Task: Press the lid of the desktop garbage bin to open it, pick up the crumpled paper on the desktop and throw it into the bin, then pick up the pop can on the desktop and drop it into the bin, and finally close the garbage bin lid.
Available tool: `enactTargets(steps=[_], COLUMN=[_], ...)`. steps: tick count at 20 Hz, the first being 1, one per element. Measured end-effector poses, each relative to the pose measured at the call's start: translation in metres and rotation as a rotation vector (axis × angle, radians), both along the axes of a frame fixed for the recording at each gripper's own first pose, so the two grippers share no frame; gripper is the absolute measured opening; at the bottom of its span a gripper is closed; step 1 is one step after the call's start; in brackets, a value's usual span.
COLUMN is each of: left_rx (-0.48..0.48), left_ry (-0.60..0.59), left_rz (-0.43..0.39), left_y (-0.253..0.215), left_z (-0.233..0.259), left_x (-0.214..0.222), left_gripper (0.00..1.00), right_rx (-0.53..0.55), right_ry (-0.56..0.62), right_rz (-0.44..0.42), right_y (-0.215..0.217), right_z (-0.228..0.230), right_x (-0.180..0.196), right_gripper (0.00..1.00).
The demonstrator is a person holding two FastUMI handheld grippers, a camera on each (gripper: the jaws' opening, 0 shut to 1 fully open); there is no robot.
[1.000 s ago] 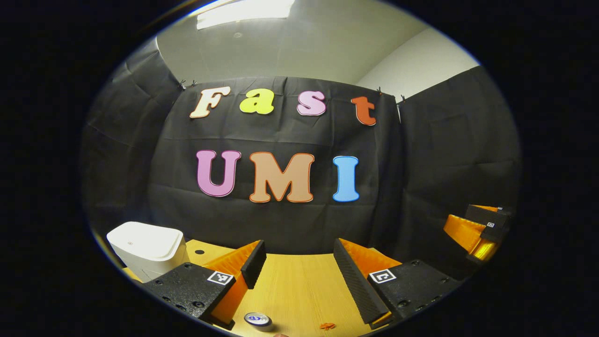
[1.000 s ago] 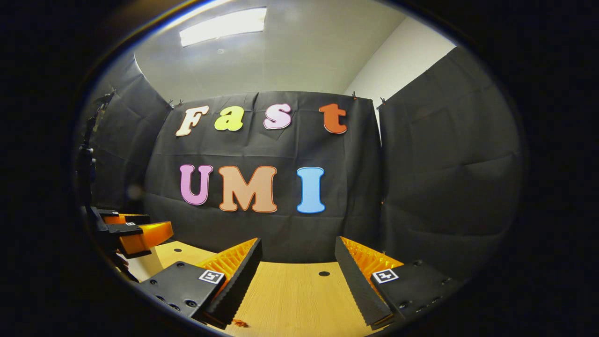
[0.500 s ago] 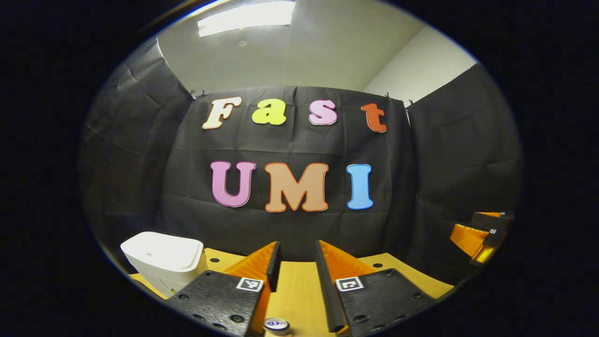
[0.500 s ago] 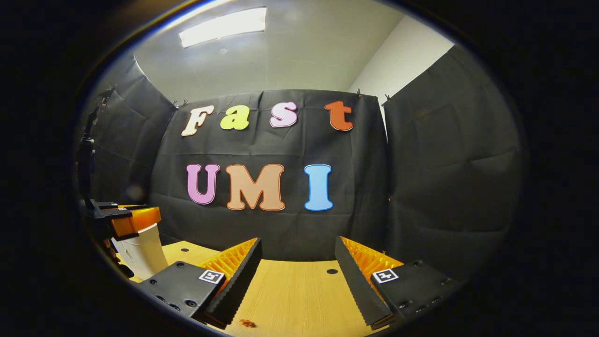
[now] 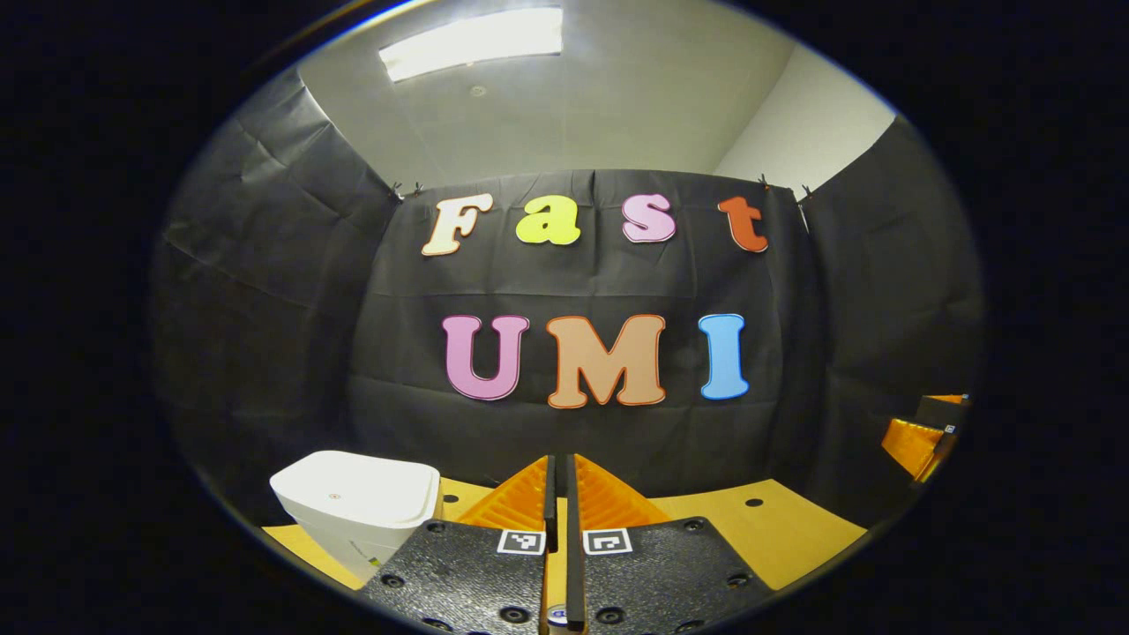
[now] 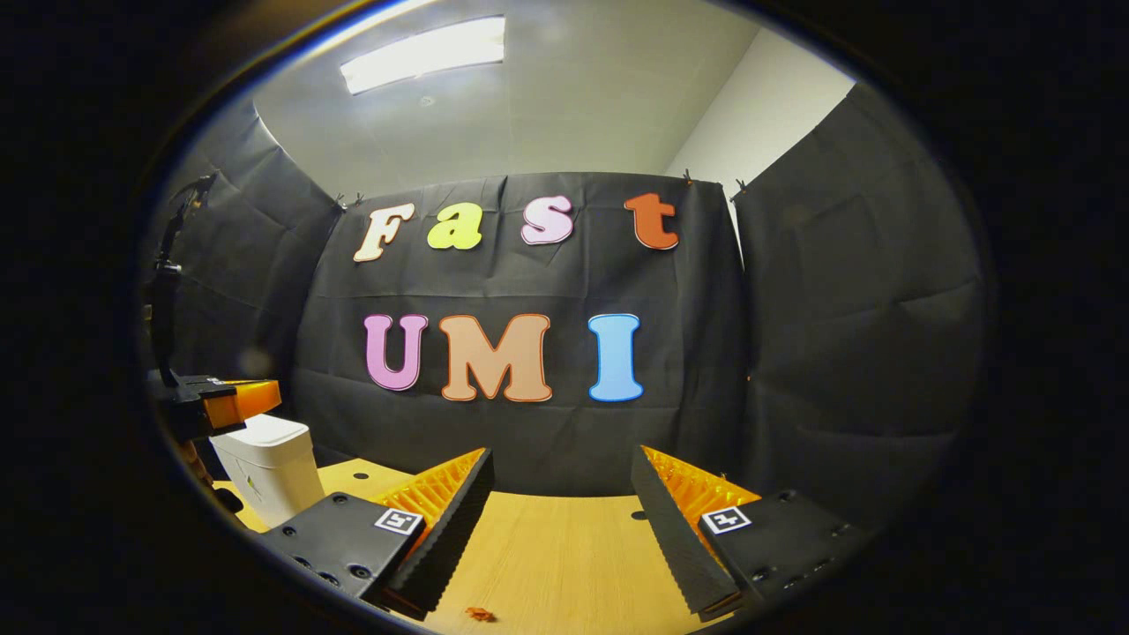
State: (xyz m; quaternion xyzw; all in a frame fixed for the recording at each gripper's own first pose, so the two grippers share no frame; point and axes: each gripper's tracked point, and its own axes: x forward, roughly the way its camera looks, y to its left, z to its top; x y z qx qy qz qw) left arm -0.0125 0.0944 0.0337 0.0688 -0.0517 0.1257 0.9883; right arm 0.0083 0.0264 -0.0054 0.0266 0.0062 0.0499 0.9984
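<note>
Garbage bin [image 5: 357, 503], white with its lid down flat, stands on the wooden table [image 5: 776, 538] at the lower left of the left gripper view, close in front of the black cloth wall. Just to its right, the left tool [image 5: 557, 481] points forward with its two fingers drawn together, only a thin slit between them, and nothing is seen held there. At the very bottom edge, beneath those fingers, a small round sliver of the pop can [image 5: 556, 617] peeks out, mostly hidden by the tool's body. Far to the right in this view, part of the right tool [image 5: 922, 432] shows, raised above the table's edge.

From the right gripper view, the right tool [image 6: 560, 489] is held above the table [image 6: 556, 547] with its fingers spread wide apart and bare wood between them. A small orange scrap [image 6: 481, 613] lies on the table near the bottom edge. At the left edge the bin [image 6: 265, 472] stands on the table, and the left tool [image 6: 225, 401] appears above and just left of its lid; whether they touch cannot be told.
</note>
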Motion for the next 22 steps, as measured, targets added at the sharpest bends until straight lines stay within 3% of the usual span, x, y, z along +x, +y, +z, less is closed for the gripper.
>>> enactTargets(steps=[6, 15, 22], left_rx=[0.037, -0.007, -0.008], left_ry=[-0.005, 0.050, 0.116], left_rz=[0.115, 0.316, 0.399], left_y=[0.051, 0.154, 0.208], left_z=[0.006, -0.027, -0.054], left_x=[-0.012, -0.028, -0.031], left_gripper=[0.01, 0.01, 0.01], right_rx=[-0.007, -0.014, -0.033], right_ry=[0.004, 0.021, 0.040], right_rz=[0.046, 0.055, 0.067], right_y=[0.027, 0.050, 0.070], right_z=[-0.002, -0.006, -0.012], right_x=[0.004, 0.008, 0.010], right_gripper=[0.98, 0.98, 0.98])
